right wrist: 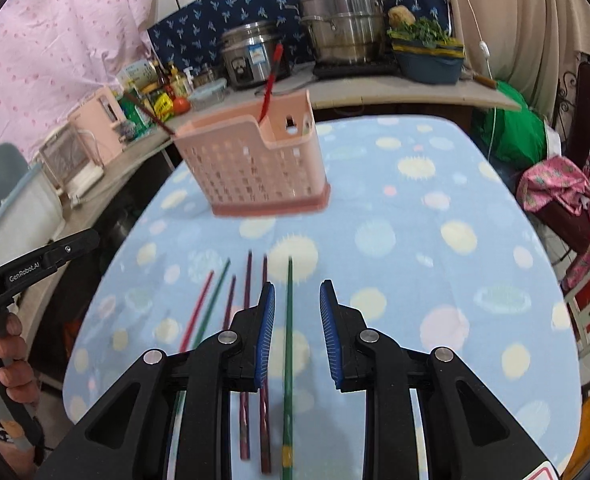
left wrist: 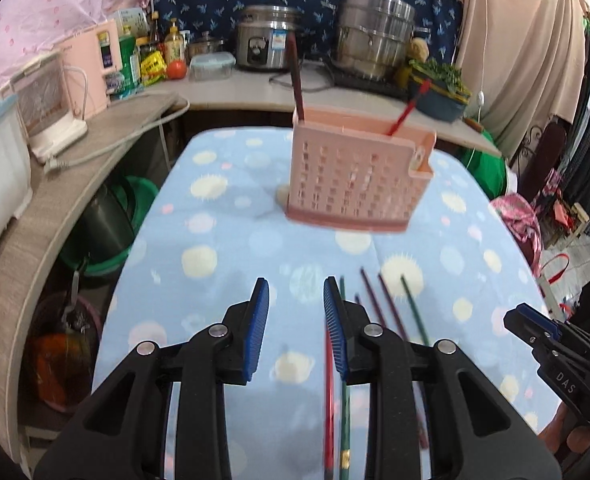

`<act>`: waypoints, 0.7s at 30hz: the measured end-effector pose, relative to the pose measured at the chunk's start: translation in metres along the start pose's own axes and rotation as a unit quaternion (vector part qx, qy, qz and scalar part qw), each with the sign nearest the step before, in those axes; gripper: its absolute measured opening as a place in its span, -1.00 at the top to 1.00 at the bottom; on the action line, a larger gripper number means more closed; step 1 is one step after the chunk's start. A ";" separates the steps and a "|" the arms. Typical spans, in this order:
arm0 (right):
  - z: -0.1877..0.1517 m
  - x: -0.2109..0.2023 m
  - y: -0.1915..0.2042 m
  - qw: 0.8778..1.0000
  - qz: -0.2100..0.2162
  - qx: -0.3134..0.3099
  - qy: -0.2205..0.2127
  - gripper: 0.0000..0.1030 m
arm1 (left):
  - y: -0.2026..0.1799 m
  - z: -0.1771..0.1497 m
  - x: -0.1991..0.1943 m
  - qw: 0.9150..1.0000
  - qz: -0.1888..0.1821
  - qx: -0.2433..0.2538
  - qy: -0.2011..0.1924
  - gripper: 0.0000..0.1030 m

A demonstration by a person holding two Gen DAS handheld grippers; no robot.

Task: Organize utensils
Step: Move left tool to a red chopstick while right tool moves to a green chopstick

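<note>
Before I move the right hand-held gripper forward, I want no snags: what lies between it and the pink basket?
In the right wrist view, a green chopstick runs between the right hand-held gripper fingers; beyond its tip, only bare dotted cloth reaches the pink basket.

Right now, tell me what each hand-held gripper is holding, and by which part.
Nothing is held. The left hand-held gripper is open over the tablecloth. The right hand-held gripper is open too, straddling a green chopstick lying on the cloth without clamping it.

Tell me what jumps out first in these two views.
The pink utensil basket stands mid-table on the spotted blue cloth, two chopsticks already poking out. Nearer, loose chopsticks lie in a row; the open right hand-held gripper straddles a green chopstick.
</note>
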State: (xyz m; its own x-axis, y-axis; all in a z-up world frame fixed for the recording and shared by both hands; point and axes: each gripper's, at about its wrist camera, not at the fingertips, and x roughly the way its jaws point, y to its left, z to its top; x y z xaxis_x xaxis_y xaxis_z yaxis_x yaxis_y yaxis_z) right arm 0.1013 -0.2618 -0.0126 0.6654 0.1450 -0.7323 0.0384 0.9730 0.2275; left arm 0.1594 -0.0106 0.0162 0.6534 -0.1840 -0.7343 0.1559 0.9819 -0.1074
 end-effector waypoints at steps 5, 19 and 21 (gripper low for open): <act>-0.037 0.010 -0.004 0.999 -0.003 0.007 0.042 0.54 | 0.002 -0.035 0.010 0.999 -0.002 -0.002 0.043 0.47; -0.083 0.021 0.008 0.996 -0.003 -0.012 0.086 0.54 | -0.001 -0.095 0.021 0.994 -0.008 0.001 0.110 0.47; -0.085 0.021 0.008 0.996 -0.006 -0.015 0.088 0.54 | -0.002 -0.101 0.022 0.993 -0.010 0.003 0.118 0.47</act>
State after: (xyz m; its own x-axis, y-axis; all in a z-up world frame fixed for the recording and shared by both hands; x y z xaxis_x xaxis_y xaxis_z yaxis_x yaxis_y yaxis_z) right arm 0.0525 -0.2353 -0.0810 0.5238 0.1597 -0.8367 0.0213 0.9795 0.2003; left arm 0.0983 -0.0123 -0.0676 0.4590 -0.1877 -0.8684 0.1716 0.9777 -0.1206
